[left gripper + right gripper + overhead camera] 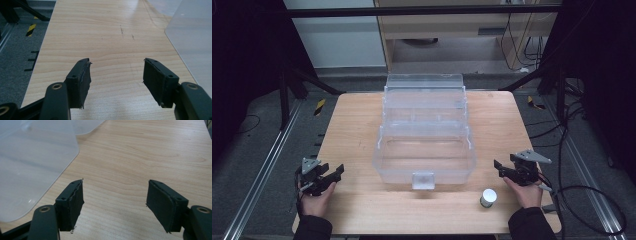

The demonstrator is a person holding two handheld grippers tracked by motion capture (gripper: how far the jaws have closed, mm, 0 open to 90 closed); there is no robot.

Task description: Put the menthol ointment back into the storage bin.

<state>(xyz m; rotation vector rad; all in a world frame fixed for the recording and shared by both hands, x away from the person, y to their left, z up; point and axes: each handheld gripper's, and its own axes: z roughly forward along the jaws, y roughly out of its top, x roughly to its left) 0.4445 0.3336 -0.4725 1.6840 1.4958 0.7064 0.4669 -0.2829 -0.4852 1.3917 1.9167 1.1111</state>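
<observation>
A clear plastic tiered box (424, 130) stands open in the middle of the wooden table (357, 115), its lid tipped back and a latch at its front. A small white-capped jar (487, 197) stands upright near the front right. My left gripper (331, 176) rests at the front left, held by a hand, jaws open with nothing between them (116, 75). My right gripper (504, 170) sits at the right of the box, just behind the jar, also open and empty (115, 197). The box's frosted side (32, 162) lies to the left in the right gripper view.
The table's left edge (40, 60) drops to grey floor with a metal rail. Black cables (582, 190) trail on the floor at the right. Bare wood lies in front of both grippers. The box's corner (192, 42) appears at the right of the left gripper view.
</observation>
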